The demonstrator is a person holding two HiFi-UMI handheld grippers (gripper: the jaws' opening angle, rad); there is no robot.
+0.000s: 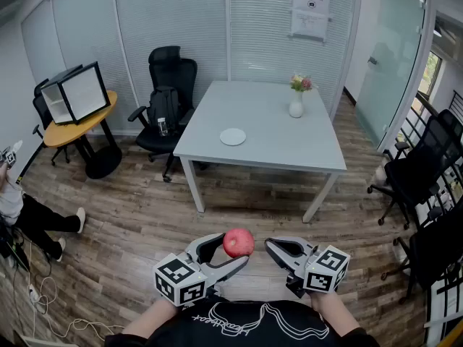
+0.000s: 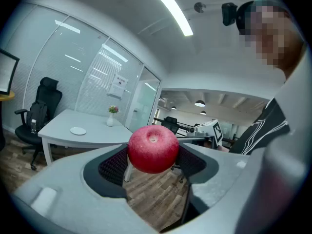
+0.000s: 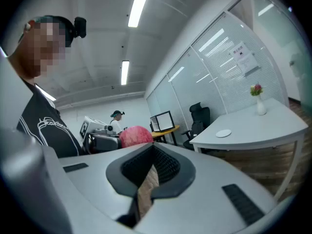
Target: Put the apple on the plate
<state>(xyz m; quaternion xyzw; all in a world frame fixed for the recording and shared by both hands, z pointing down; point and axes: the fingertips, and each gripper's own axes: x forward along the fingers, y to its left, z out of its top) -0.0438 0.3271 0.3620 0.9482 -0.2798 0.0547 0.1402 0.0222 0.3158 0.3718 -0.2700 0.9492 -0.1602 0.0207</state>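
Gripping one round red apple (image 1: 239,242), the left claw (image 1: 233,251) has its grey jaws set wide, one dark ribbed pad pressed to each side of the fruit. The apple rides at the tips, stem hollow facing the claw's own camera, well above the wood-plank floor (image 1: 145,215). This looks like a carrying hold, taken at the widest part so the fruit cannot roll out. Right claw (image 1: 273,246): jaws drawn together with only a thin slit behind the tips and nothing between them. It sits level just beside the apple and apart from it, probably kept idle, since one claw is enough for this load. Small round white plate (image 1: 233,136): empty, near the front left of the pale grey square desk (image 1: 275,150) and well apart from both claws, so the apple has yet to be carried across the floor to it. White vase of pink flowers (image 1: 296,105): upright toward the far side of the desk, clear of the plate. Black office chair (image 1: 168,96): at the desk's left edge. Judged stage: apple secured, transport and set-down outstanding; the approach along the near edge looks unobstructed.
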